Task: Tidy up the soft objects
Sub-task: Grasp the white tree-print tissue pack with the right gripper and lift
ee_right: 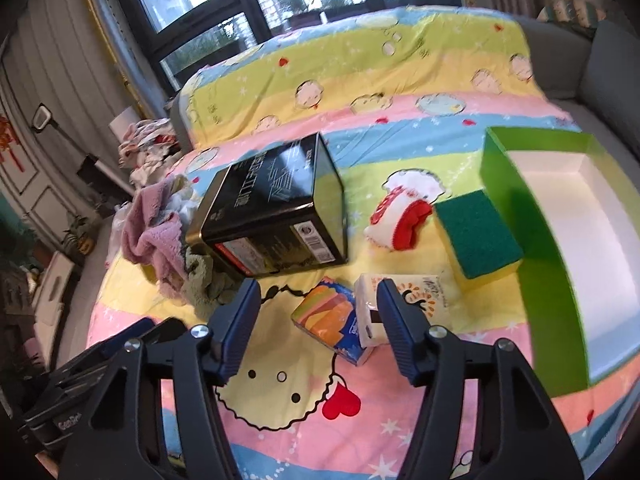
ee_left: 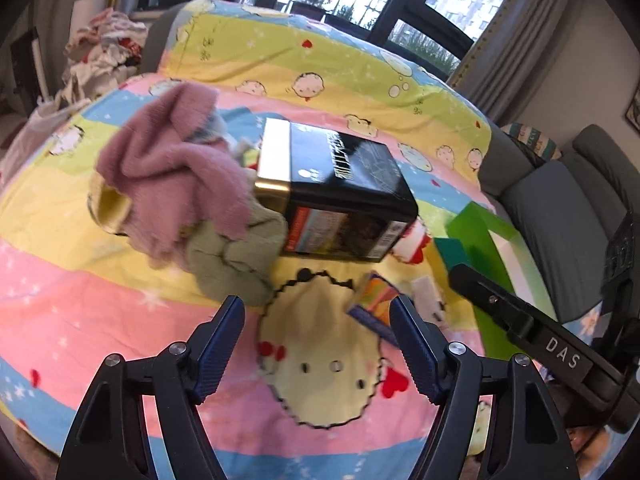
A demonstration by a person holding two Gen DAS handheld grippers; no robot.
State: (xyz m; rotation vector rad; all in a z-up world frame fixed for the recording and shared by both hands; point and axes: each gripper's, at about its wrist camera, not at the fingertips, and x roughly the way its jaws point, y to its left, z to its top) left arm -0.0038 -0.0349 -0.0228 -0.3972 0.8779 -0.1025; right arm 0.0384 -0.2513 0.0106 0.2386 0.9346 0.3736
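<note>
Two grippers hover over the blanket [ee_right: 280, 380], neither holding anything. Left gripper [ee_left: 316, 344]: jaws partway apart, only bare cartoon print btwn them. Right gripper [ee_right: 318, 320]: jaws partway apart too, framing the striped tissue pack [ee_right: 328, 316] and white tissue pack [ee_right: 404, 292], pads not pressing either as far as I can tell.

Step, by my read: start of a pick, nothing sorted yet. The green box [ee_right: 504, 200] at 3 o'clock in the right view lies open and empty, prob. the drop spot. Soft things: pink cloth [ee_left: 168, 168] and olive cloth [ee_left: 236, 264] heaped at 10–11 o'clock in the left view, against a black tin [ee_left: 344, 196]; a red-and-white sock [ee_right: 400, 216] and a green sponge [ee_right: 476, 232] at 1–2 o'clock in the right view, sponge just beside the box.

Next move likely: right gripper drops onto a tissue pack, closes gently, swings toward 3 o'clock. Left would reach toward 11 for the cloths; loose folds may drag.

Surface: soft striped cartoon blanket, some give. Room: dark-framed windows [ee_right: 208, 4] at 12, grey sofa [ee_left: 560, 200] at 3, clothes pile [ee_left: 104, 48] at 10.
</note>
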